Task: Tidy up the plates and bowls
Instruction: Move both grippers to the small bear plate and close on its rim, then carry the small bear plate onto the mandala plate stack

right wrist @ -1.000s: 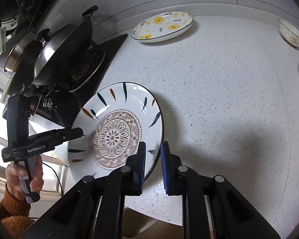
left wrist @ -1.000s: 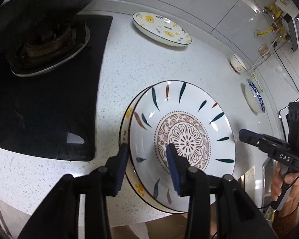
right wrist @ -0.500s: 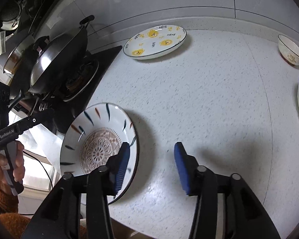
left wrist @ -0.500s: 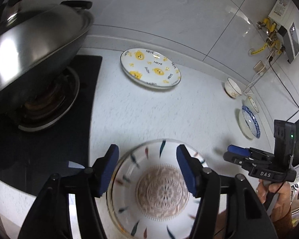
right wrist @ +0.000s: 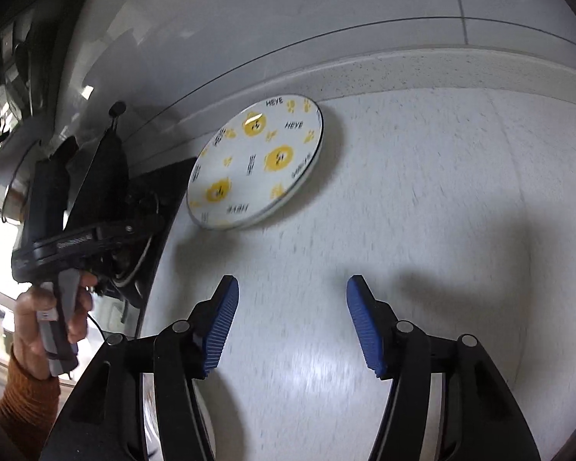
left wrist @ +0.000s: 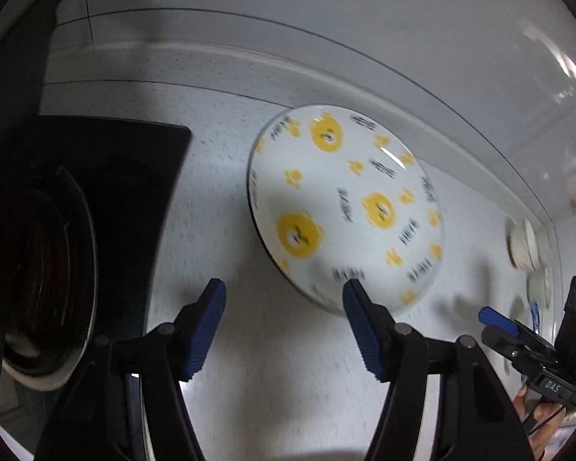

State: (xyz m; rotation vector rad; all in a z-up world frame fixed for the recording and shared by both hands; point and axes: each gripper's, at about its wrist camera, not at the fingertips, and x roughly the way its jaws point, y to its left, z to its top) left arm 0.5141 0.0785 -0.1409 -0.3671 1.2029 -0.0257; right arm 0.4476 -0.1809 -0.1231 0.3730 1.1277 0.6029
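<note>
The round white plate printed with yellow bears [left wrist: 345, 211] is now seen at frame centre on the speckled white counter [right wrist: 422, 211]; the feather-patterned plate held earlier is gone from view. One plate is counted. The left gripper [left wrist: 282, 330] and right gripper [right wrist: 292, 322] are seen opening, nothing between their fingers.

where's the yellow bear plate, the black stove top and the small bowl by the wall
yellow bear plate [left wrist: 345, 211]: left wrist view, middle of its face
black stove top [left wrist: 134, 161]: left wrist view, bare glass near its corner
small bowl [left wrist: 524, 244]: left wrist view, blurred rim
</note>
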